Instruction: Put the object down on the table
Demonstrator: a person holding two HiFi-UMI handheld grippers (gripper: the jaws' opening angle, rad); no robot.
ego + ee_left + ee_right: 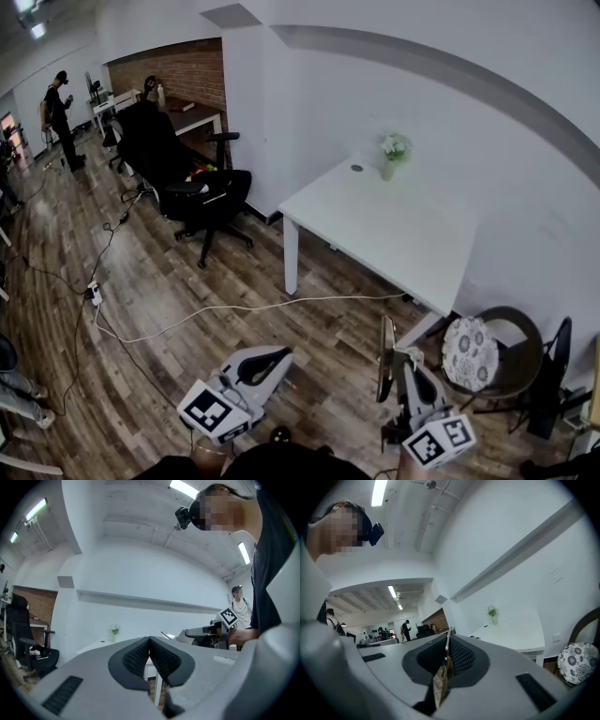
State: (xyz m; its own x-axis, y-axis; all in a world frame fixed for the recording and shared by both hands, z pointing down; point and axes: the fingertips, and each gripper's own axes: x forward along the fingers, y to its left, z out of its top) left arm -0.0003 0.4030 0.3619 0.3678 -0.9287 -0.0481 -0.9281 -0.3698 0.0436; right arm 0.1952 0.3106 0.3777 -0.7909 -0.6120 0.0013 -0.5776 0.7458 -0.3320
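Observation:
My right gripper (pixel 401 364) is low in the head view, over the wooden floor, and shut on a thin flat card-like object (pixel 385 342) that stands on edge. In the right gripper view the object (pixel 446 660) is pinched between the black ribbed pads (pixel 461 657), with its tan lower part showing. The white table (pixel 403 234) stands ahead of both grippers, apart from them. My left gripper (pixel 284 354) hangs to the left of the right one. Its jaws (pixel 150 642) are pressed together with nothing between them. From the left gripper view the right gripper (pixel 206 632) shows to the right.
A small vase of flowers (pixel 393 156) and a small round item (pixel 356 168) sit at the table's far end. A black office chair (pixel 199 192) stands to the table's left, and a chair with a patterned cushion (pixel 469 352) to the right. Cables (pixel 187 314) cross the floor. A person (pixel 58 105) stands far back.

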